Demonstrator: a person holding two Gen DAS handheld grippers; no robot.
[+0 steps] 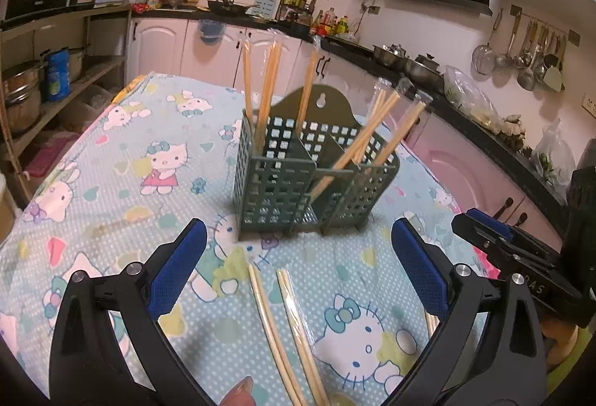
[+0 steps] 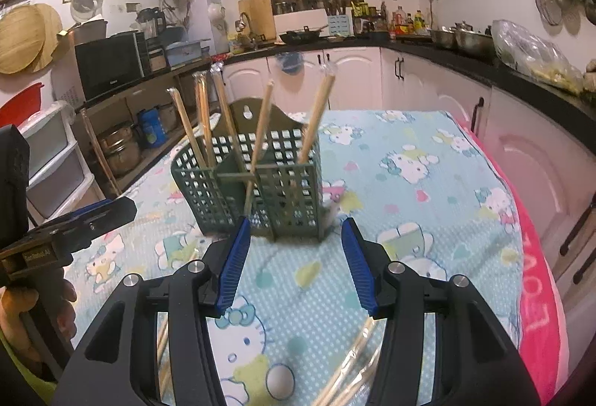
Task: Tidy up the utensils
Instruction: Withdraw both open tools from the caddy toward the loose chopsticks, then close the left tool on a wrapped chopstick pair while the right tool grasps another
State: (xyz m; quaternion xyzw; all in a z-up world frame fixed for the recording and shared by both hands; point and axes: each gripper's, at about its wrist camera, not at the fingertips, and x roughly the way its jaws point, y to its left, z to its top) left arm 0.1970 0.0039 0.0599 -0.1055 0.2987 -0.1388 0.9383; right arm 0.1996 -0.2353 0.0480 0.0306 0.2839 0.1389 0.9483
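A dark green perforated utensil holder (image 1: 298, 182) stands upright on the Hello Kitty tablecloth (image 1: 111, 164); it also shows in the right wrist view (image 2: 260, 197). Several plastic-wrapped wooden chopsticks (image 1: 268, 85) stand in its compartments, also in the right wrist view (image 2: 316, 123). Loose wrapped chopsticks (image 1: 287, 331) lie on the cloth between the left fingers, and more (image 2: 357, 361) lie under the right gripper. My left gripper (image 1: 298, 272) is open and empty, just in front of the holder. My right gripper (image 2: 298, 264) is open and empty, also in front of it.
The right gripper (image 1: 521, 249) shows at the right edge of the left wrist view; the left gripper (image 2: 67, 227) shows at the left of the right wrist view. Kitchen counters with pots (image 1: 409, 63) surround the table. A pink cloth edge (image 2: 536, 286) runs along the table's right side.
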